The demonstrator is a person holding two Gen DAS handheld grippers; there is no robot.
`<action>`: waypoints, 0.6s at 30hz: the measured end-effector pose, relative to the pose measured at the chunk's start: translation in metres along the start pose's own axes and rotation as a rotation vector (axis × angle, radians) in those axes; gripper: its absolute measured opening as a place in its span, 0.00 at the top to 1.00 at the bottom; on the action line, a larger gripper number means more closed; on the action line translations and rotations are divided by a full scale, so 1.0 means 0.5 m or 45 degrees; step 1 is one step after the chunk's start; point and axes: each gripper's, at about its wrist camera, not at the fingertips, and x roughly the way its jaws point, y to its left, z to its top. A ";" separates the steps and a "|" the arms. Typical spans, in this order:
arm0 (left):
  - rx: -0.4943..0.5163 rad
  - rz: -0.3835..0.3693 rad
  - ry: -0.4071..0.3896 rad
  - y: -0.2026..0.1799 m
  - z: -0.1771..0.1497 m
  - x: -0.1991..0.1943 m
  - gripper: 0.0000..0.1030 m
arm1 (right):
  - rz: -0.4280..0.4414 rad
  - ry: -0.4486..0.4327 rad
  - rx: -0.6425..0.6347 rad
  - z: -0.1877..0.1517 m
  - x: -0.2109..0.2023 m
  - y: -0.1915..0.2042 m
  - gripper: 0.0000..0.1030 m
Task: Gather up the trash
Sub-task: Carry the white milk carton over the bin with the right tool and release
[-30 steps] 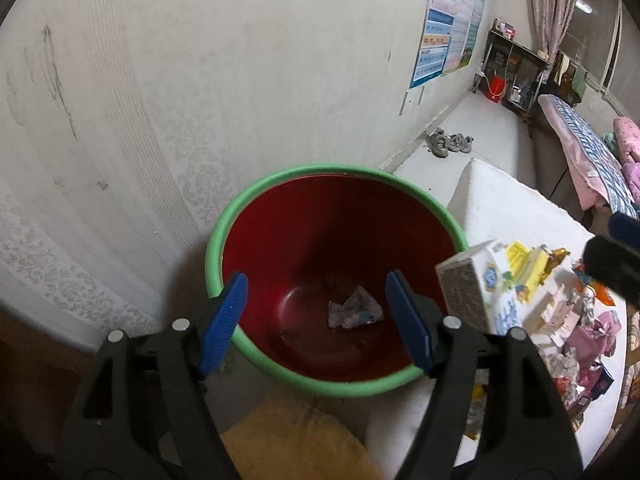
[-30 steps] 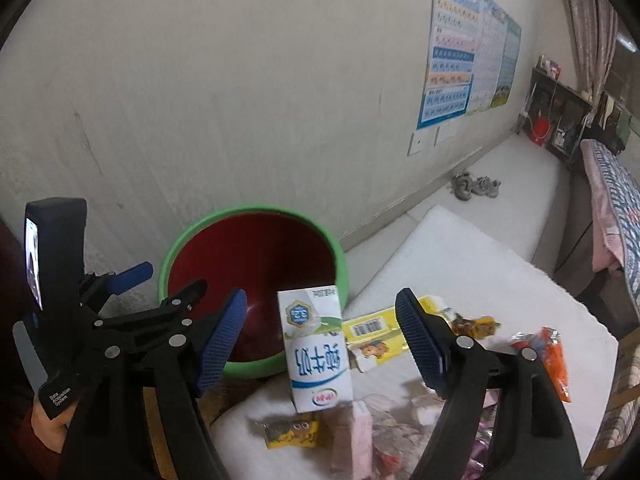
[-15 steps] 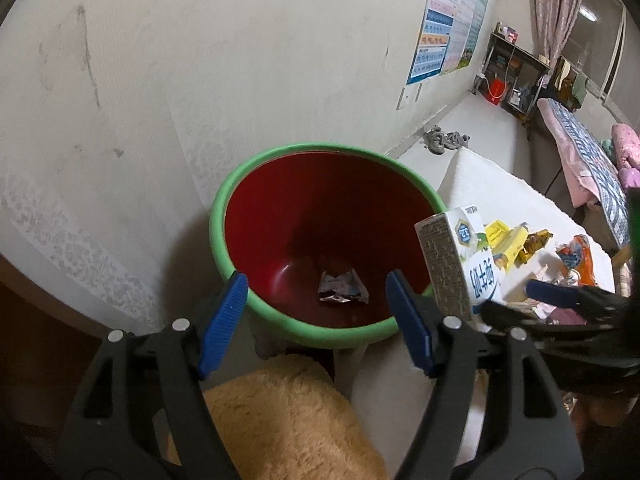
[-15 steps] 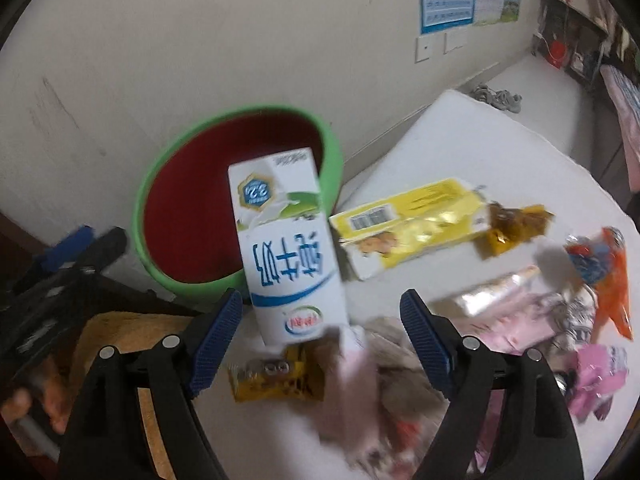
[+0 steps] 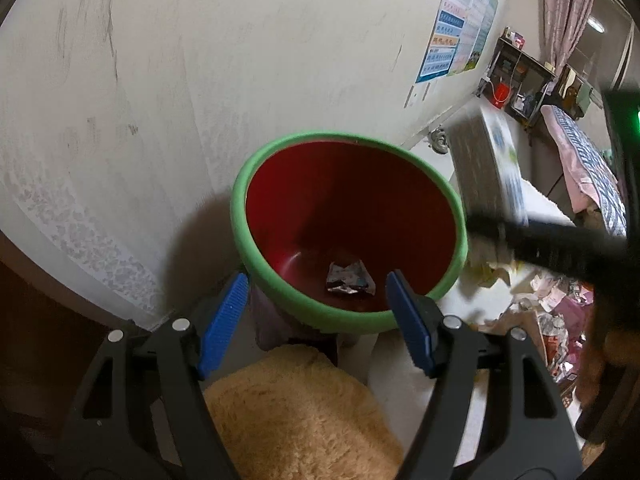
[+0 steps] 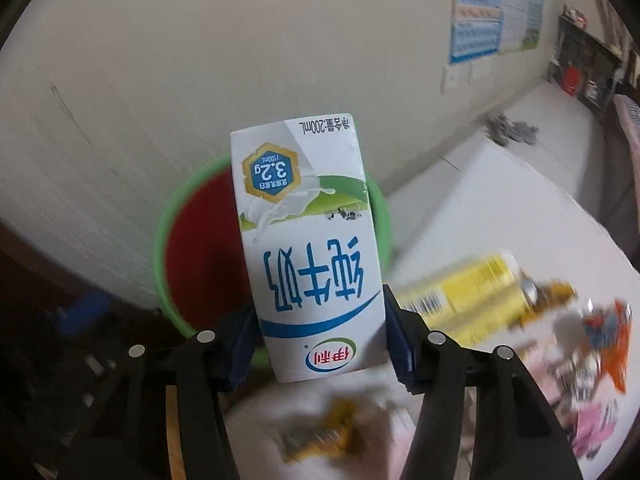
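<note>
The right tool (image 6: 318, 350) has just closed on the carton (image 6: 308, 248), which stands beside the bin (image 5: 280, 160). Hold the squeeze, lift clear of the rim, drop inside. The left tool (image 5: 314, 320) hangs released, empty.

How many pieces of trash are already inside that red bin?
1. A single crumpled wrapper lies at the bottom of the red bin, toward its near side. The near rim hides a little of the floor, so something small could be out of sight.
</note>
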 end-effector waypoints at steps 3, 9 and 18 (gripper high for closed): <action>-0.003 -0.008 0.015 -0.001 -0.007 0.001 0.33 | 0.076 -0.011 0.032 0.049 0.011 0.007 0.22; 0.045 -0.062 0.046 -0.023 -0.022 0.003 0.33 | -0.007 -0.069 0.260 0.057 -0.024 -0.129 0.22; 0.187 -0.297 0.169 -0.152 -0.062 0.046 0.33 | -0.095 0.090 0.561 -0.051 0.002 -0.274 0.22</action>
